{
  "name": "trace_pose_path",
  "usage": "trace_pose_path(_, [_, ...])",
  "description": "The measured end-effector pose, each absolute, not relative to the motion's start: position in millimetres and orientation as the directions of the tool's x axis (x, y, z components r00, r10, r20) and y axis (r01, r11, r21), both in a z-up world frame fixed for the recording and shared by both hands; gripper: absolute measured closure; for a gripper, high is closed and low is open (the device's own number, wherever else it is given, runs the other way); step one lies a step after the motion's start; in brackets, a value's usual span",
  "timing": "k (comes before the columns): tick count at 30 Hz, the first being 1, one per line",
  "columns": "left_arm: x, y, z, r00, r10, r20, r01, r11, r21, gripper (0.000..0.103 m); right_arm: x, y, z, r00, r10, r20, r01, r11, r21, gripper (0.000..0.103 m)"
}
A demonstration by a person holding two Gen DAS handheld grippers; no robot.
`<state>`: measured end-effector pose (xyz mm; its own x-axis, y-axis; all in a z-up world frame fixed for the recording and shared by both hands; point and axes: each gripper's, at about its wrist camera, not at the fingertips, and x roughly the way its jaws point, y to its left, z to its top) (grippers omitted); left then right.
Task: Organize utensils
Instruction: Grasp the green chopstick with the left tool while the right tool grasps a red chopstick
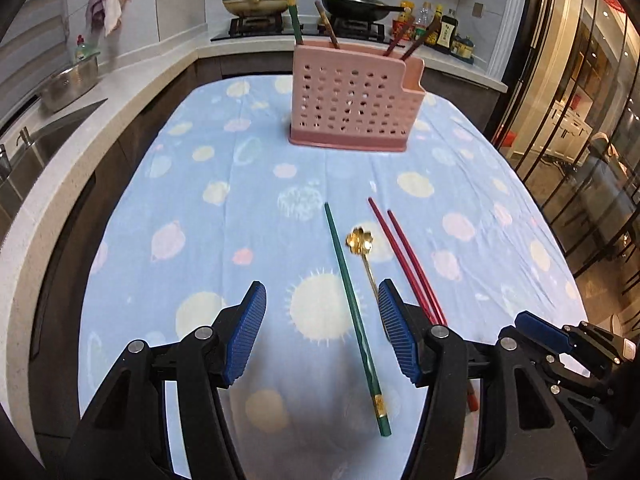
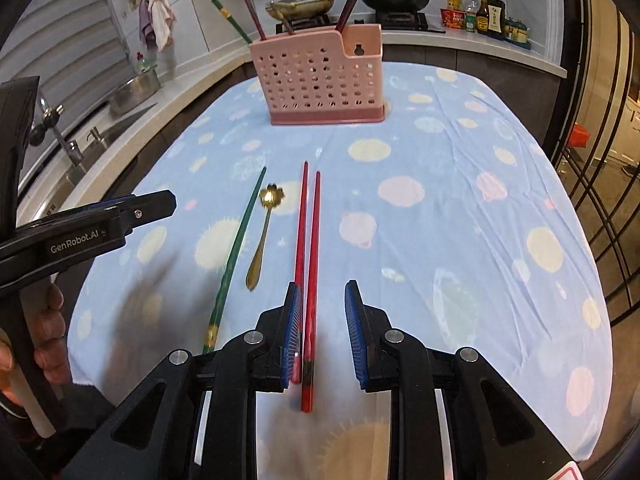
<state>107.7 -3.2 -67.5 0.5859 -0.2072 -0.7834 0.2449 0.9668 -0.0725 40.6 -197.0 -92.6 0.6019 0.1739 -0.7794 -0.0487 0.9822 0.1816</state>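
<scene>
On the blue patterned cloth lie a green chopstick (image 1: 352, 308), a gold flower-bowl spoon (image 1: 362, 248) and a pair of red chopsticks (image 1: 404, 256). My left gripper (image 1: 322, 320) is open and straddles the green chopstick from above; its pads are clear of it. In the right wrist view my right gripper (image 2: 323, 320) is open with a narrower gap over the handle ends of the red chopsticks (image 2: 306, 260). One red stick runs close to the left pad (image 2: 291, 332), and no pad presses on it. The pink perforated holder (image 2: 320, 80) stands at the far side with a green chopstick and dark ones in it.
A sink (image 1: 44, 140) and a steel pot (image 1: 72, 80) are on the counter to the left. Behind the pink holder (image 1: 352, 104) are two pans on the stove (image 1: 300, 24) and sauce bottles (image 1: 444, 28). Glass doors (image 1: 580, 120) run along the right. A hand (image 2: 48, 320) holds the left gripper (image 2: 120, 216).
</scene>
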Motion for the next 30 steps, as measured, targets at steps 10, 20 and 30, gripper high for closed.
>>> trace_pose_path(10, [79.4,-7.4,-108.1,0.478,-0.207,-0.854,0.271,0.959,-0.081,0.046,22.9,-190.9,-112.8,0.538,0.198,-0.819,-0.072,0.979,0.189,0.080])
trace_pose_path(20, [70.4,-18.6,-123.1,0.432,-0.209,-0.877,0.311,0.948,-0.072,0.040,24.5,-189.0,-126.6,0.475,0.219,-0.852,-0.075,0.975,0.209,0.080])
trace_pose_path(30, [68.4,-19.6,-134.6,0.400,-0.205,-0.893,0.323,0.944,-0.072,0.040,22.6,-188.8,-138.1,0.426,0.235,-0.873,-0.072,0.971,0.227,0.080])
